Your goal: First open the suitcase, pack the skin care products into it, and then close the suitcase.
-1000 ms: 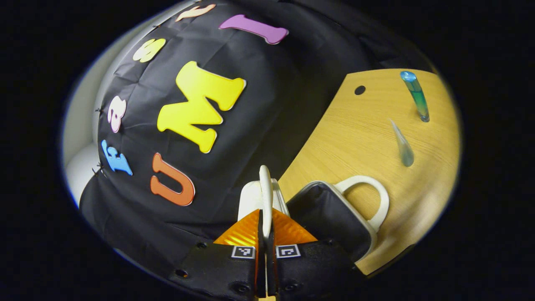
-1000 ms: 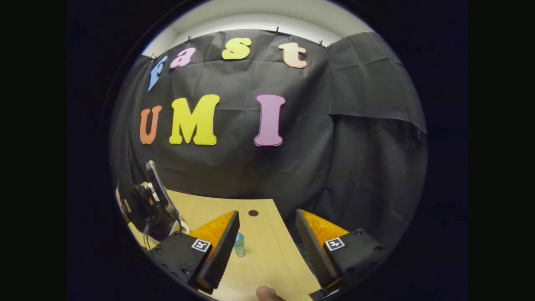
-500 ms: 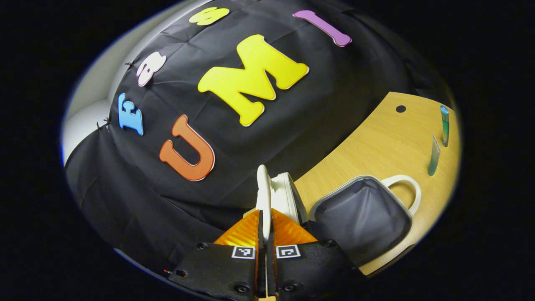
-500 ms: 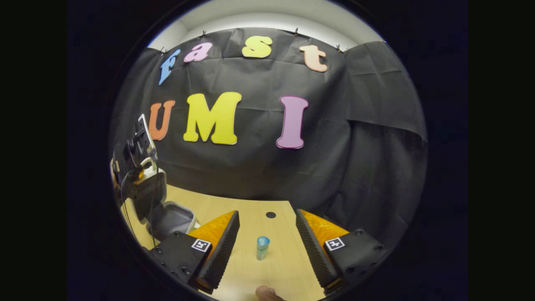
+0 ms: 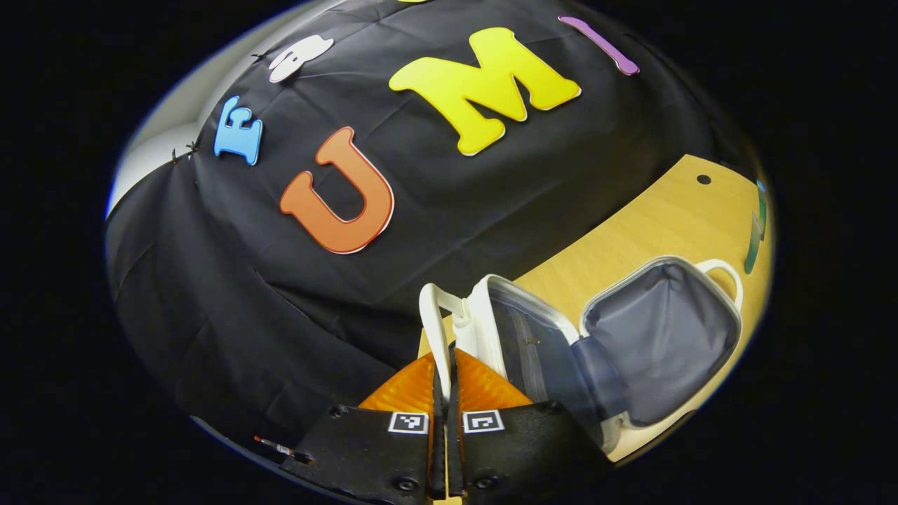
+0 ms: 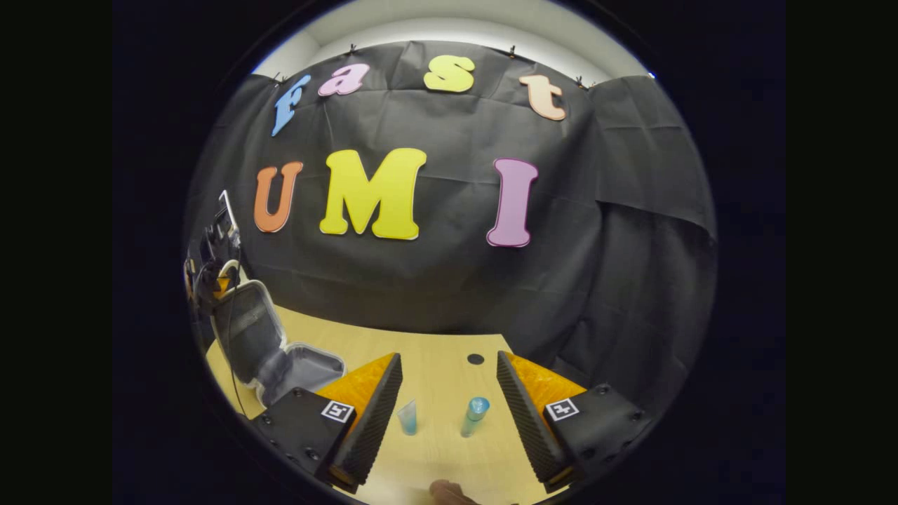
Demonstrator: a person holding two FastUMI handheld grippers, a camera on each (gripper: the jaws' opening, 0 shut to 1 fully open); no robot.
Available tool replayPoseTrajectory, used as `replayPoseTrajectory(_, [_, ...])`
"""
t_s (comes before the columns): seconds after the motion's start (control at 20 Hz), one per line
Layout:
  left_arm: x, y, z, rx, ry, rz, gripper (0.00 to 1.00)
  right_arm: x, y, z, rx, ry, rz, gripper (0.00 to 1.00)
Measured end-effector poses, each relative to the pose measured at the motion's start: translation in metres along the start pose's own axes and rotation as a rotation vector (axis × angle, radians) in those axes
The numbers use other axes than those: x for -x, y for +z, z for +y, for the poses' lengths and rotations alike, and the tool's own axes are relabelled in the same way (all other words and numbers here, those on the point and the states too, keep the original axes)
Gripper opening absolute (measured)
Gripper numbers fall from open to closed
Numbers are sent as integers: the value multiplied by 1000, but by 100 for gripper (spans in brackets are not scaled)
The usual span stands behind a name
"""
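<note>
The small white suitcase stands open on the wooden table [image 5: 631, 231]. Its lid [image 5: 523, 337] is raised nearly upright, and the grey-lined base [image 5: 659, 337] lies flat. My left gripper [image 5: 443, 354] is shut on the lid's white handle [image 5: 429, 315]. In the right gripper view the suitcase [image 6: 280, 354] sits at the far left, with the left gripper [image 6: 219, 263] at the top of its lid. My right gripper [image 6: 449, 359] hangs open above the table. Between its fingers stand a clear tube [image 6: 407, 418] and a blue-capped bottle [image 6: 475, 415]. Tube [image 5: 753, 242] and bottle [image 5: 762, 207] stand beyond the base.
A small dark hole [image 6: 476, 359] marks the tabletop near the black cloth wall. The base has its own white handle [image 5: 726, 270] on the side toward the products. A fingertip of the person's hand [image 6: 445, 492] shows at the bottom edge of the right gripper view.
The left gripper has swung the lid up and away from the base by its handle, exposing both linings. The right gripper has shifted, bringing the tube into sight beside the bottle.
</note>
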State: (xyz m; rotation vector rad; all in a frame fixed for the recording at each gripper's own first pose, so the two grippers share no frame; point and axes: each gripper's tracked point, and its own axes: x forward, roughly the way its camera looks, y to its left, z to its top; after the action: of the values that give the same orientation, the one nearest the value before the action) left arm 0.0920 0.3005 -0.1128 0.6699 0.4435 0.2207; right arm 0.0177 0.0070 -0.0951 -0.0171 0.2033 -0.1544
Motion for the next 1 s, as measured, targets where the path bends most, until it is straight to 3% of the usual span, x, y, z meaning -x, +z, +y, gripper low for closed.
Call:
replayPoseTrajectory(0.3, [-46, -72, 24, -5, -15, 99, 4, -4, -14, 21, 14, -27, 46, 80])
replayPoseTrajectory(0.55, [-71, -129, 20, 61, -57, 196, 4, -4, -22, 30, 35, -35, 82, 80])
replayPoseTrajectory(0.8, [-89, -188, -3, 130, -134, 315, 4, -3, -25, 37, 67, -41, 100, 80])
replayPoseTrajectory(1.0, [-100, -212, -15, 189, -196, 344, 5, -3, -31, 38, 98, -56, 122, 80])
